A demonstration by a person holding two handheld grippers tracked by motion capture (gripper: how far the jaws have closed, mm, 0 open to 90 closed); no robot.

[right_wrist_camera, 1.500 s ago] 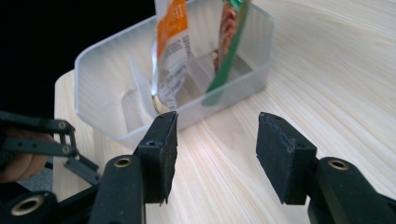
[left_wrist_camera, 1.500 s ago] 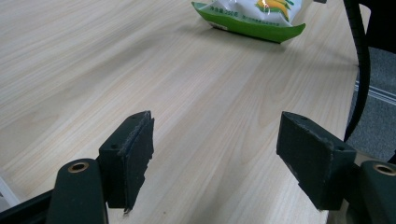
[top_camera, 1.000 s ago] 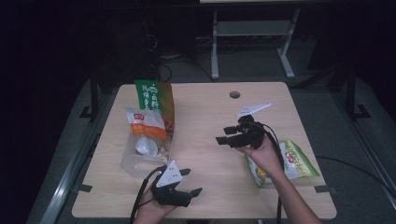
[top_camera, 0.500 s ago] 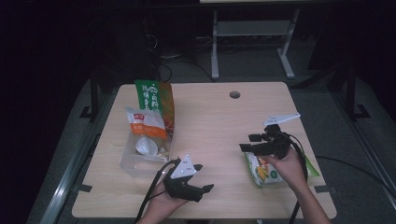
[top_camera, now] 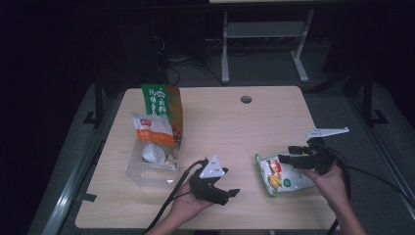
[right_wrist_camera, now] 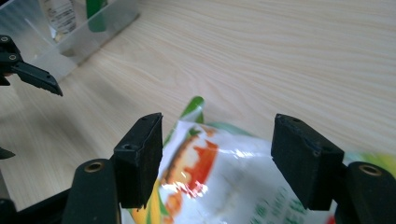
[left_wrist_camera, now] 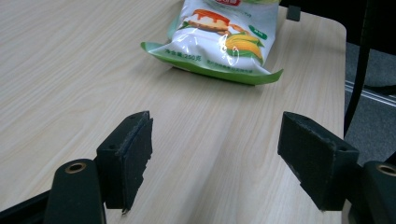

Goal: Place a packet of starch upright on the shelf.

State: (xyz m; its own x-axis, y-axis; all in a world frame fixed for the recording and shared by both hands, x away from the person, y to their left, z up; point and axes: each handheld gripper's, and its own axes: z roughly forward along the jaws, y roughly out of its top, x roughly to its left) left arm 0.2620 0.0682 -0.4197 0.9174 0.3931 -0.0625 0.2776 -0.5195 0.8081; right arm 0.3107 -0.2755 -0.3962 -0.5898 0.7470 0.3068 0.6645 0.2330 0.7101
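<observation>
White-green glossy snack bag (top_camera: 281,177) lower right on table (top_camera: 235,127); right hand-held gripper (top_camera: 288,155) jaws just widened, straddling its edge; left hand-held gripper (top_camera: 229,195) open, empty. Risk: slick film slips at pinch.

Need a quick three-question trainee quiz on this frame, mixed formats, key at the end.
1. True or false: the right gripper is clamped on the white snack bag.
2. Which gripper is nearer the clear bin? A) left gripper B) right gripper
3. Fill in: the green pouch stands upright in the clear ____.

Key: 1 false, the jaws stand open over the bag. 2 A. 3 bin.
</observation>
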